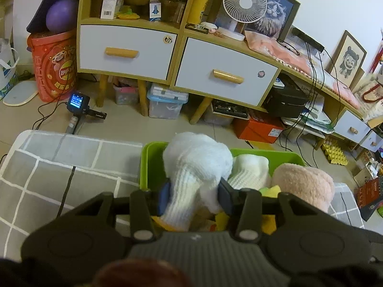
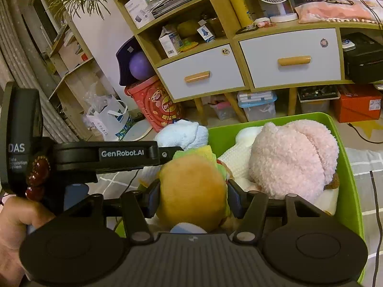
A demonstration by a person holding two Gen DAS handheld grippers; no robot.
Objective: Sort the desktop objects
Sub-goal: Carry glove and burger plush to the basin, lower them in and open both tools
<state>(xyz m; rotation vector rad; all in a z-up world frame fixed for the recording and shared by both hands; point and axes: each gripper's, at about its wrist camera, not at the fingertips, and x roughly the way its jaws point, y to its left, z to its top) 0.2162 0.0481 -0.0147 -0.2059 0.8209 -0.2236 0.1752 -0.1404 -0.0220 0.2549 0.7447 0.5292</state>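
A green bin [image 1: 148, 160] sits on a grey checked cloth and holds soft toys. My left gripper [image 1: 194, 192] is shut on a pale blue knitted plush [image 1: 196, 157], which stands over the bin's left part. A cream plush [image 1: 250, 169] and a pink fluffy plush [image 1: 304, 184] lie in the bin to its right. My right gripper [image 2: 192, 195] is shut on a plush hamburger [image 2: 191, 191] at the near left of the green bin [image 2: 344, 167]. The pink plush [image 2: 294, 155] lies to its right. The left gripper's body [image 2: 107, 155] and the blue plush [image 2: 184, 134] show to the left.
A grey checked cloth [image 1: 59, 167] covers the surface under the bin. A wooden cabinet with white drawers [image 1: 225, 71] stands beyond, with a fan [image 1: 244, 4] on top and boxes beneath. A red snack bucket [image 1: 53, 64] and a device on a handle [image 1: 77, 102] stand on the floor.
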